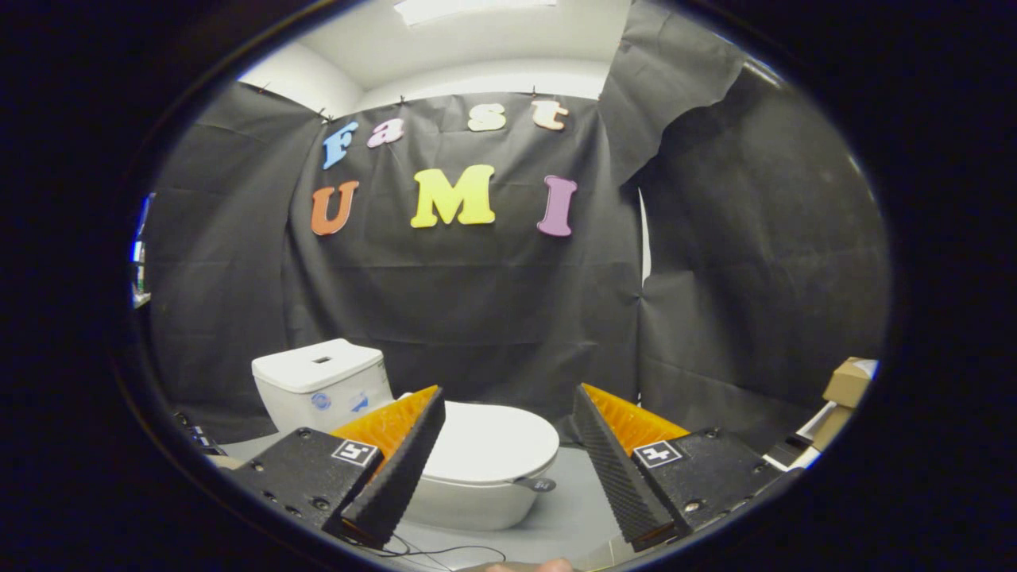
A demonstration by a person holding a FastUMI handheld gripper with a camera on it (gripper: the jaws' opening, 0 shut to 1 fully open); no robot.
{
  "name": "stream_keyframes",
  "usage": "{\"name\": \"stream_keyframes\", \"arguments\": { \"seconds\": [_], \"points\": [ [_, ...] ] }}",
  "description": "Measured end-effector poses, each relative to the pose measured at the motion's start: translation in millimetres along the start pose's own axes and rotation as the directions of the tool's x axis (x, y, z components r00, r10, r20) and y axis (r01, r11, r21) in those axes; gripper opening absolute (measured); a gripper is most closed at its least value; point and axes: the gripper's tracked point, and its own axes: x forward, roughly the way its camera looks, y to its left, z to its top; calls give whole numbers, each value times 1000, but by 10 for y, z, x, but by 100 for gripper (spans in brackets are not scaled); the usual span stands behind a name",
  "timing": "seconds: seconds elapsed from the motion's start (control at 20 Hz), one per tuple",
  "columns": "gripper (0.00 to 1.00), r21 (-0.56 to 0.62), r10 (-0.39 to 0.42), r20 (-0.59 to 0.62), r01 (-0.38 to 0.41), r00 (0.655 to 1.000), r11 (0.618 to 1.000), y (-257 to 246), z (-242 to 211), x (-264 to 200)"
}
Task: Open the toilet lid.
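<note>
The gripper (508,421) has its jaws spread wide, holding nothing. Just beyond them the toilet lid (493,449) lies flat and closed on the bowl (469,500), with a small tab (539,483) at its front rim. The cistern (320,385) stands behind. Approaching too high, the jaws could likely slide over the smooth lid and miss the tab.

fingers (508,469) spread before closed toilet lid (493,449)
</note>
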Motion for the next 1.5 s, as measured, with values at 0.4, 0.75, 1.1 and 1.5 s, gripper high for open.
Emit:
{"name": "stream_keyframes", "arguments": {
  "seconds": [0.4, 0.75, 1.1, 1.5],
  "points": [
    [100, 15, -5, -1, 5, 1000, 1000, -51, -21, 26],
    [100, -1, 3, 11, -3, 1000, 1000, -46, -146, 145],
    [100, 59, -15, -96, 21, 995, 998, -126, -473, 341],
    [100, 111, 9, -389, 37, 921, 993, -290, -1057, 976]
  ]
}}
